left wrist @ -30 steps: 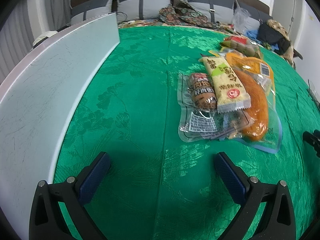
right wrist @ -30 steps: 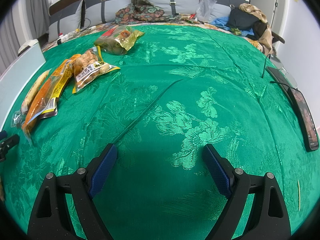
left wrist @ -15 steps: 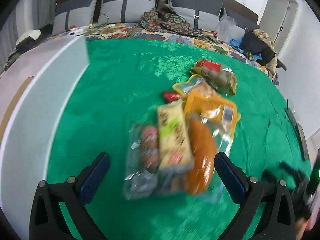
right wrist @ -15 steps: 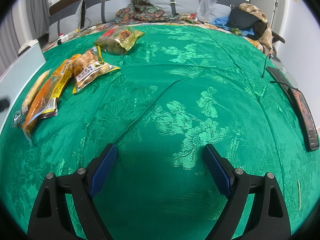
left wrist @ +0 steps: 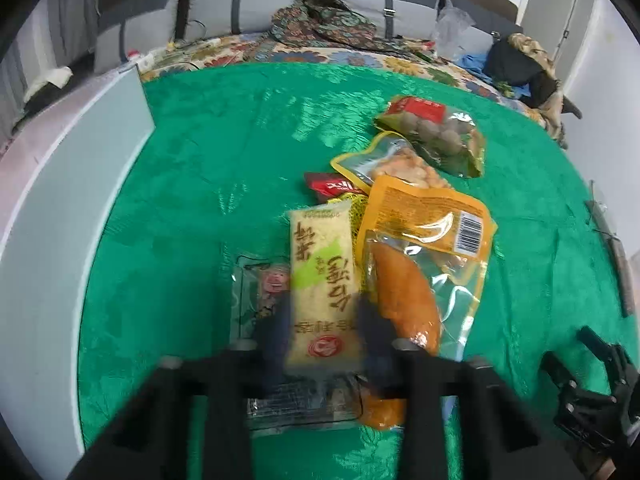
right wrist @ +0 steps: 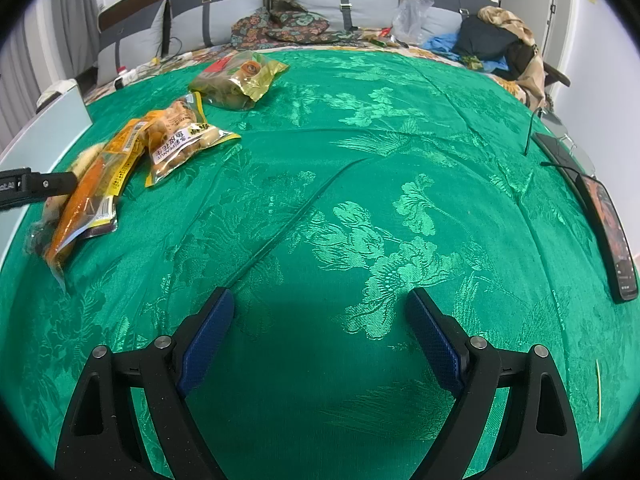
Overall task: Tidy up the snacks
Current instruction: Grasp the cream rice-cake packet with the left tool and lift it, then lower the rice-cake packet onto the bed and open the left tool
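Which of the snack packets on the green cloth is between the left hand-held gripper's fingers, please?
The pale yellow bar packet with the green patch; the left hand-held gripper is closing around its near end, while the others lie untouched.

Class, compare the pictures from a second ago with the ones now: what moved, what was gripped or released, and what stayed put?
The left gripper swung from bare green cloth over to the snack pile, and its wide-open jaws are closing around the pale yellow snack bar, which lies between them. The right gripper stayed open over the green bedspread, and the peanut bag and other snacks have not shifted.
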`<state>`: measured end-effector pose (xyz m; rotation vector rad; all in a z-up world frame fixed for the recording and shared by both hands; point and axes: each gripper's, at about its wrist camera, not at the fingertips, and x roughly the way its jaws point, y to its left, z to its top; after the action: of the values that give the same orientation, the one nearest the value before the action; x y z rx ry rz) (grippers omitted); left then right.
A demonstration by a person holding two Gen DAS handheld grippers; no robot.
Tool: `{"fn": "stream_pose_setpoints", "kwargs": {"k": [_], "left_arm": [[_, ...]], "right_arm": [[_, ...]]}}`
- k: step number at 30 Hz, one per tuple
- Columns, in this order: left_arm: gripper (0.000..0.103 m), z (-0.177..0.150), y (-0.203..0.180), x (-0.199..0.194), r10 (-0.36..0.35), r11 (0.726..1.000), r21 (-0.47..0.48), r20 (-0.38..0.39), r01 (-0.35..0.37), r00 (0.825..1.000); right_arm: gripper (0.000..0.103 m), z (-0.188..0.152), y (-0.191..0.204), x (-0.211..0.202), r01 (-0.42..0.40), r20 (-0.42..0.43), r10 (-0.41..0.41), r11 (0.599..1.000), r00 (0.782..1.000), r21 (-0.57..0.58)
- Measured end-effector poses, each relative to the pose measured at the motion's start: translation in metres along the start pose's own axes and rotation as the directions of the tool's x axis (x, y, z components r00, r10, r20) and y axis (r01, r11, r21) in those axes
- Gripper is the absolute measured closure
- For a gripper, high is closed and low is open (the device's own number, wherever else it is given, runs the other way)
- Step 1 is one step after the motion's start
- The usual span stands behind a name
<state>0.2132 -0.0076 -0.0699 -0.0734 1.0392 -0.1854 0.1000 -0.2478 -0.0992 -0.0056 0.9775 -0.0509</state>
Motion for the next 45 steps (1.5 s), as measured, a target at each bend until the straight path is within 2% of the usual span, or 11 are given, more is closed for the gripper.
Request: {"fn": "stream_pose_setpoints", "kwargs": {"k": [7, 10, 14, 17, 19, 26, 30, 34, 39, 41, 45], "left_arm": [[0.080, -0.013, 0.038, -0.035, -0.022, 0.997, -0.076, 0.039, 0.025, 0.999], [0.080, -0.017, 0.059, -0.047, 0.027, 0.996, -0.089, 0.052, -0.022, 0.998], [0.080, -0.020, 0.079, -0.032, 0.110, 0.989, -0.104, 0.001, -0.109, 0.994], [0.080, -0.028, 0.080, -0.010, 0.147, 0.984, -0.092, -0.046, -0.151, 0.988], [0.080, -0.037, 0.077, -0.005, 0.148, 0.985, -0.088, -0.041, -0.151, 0.988], [0.080, -0.088, 0.075, -0.040, 0.119, 0.984, -0.137, 0.005, -0.117, 0.993], [0.078, -0.114, 0.069, -0.050, 0.131, 0.988, -0.086, 0.018, -0.129, 0.991], [0.028, -0.113, 0.069, -0.042, 0.128, 0.988, -0.087, 0.034, -0.125, 0.991], [0.014, -0.109, 0.067, -0.030, 0.184, 0.983, -0.028, 0.052, -0.183, 0.981], [0.005, -0.108, 0.072, -0.027, 0.179, 0.984, -0.037, 0.061, -0.177, 0.982], [0.000, -0.108, 0.076, -0.024, 0.185, 0.982, -0.046, 0.074, -0.182, 0.980]], "right_arm": [[0.013, 0.000, 0.000, 0.000, 0.000, 0.000, 0.000, 1.000, 1.000, 0.000], [0.013, 0.000, 0.000, 0.000, 0.000, 0.000, 0.000, 1.000, 1.000, 0.000], [0.013, 0.000, 0.000, 0.000, 0.000, 0.000, 0.000, 1.000, 1.000, 0.000], [0.013, 0.000, 0.000, 0.000, 0.000, 0.000, 0.000, 1.000, 1.000, 0.000], [0.013, 0.000, 0.000, 0.000, 0.000, 0.000, 0.000, 1.000, 1.000, 0.000], [0.013, 0.000, 0.000, 0.000, 0.000, 0.000, 0.000, 1.000, 1.000, 0.000], [0.013, 0.000, 0.000, 0.000, 0.000, 0.000, 0.000, 1.000, 1.000, 0.000], [0.013, 0.000, 0.000, 0.000, 0.001, 0.000, -0.001, 1.000, 1.000, 0.000], [0.013, 0.000, 0.000, 0.000, 0.000, -0.001, 0.000, 1.000, 1.000, 0.000], [0.013, 0.000, 0.000, 0.000, 0.000, -0.001, 0.000, 1.000, 1.000, 0.001], [0.013, 0.000, 0.000, 0.000, 0.000, -0.001, 0.000, 1.000, 1.000, 0.001]]}}
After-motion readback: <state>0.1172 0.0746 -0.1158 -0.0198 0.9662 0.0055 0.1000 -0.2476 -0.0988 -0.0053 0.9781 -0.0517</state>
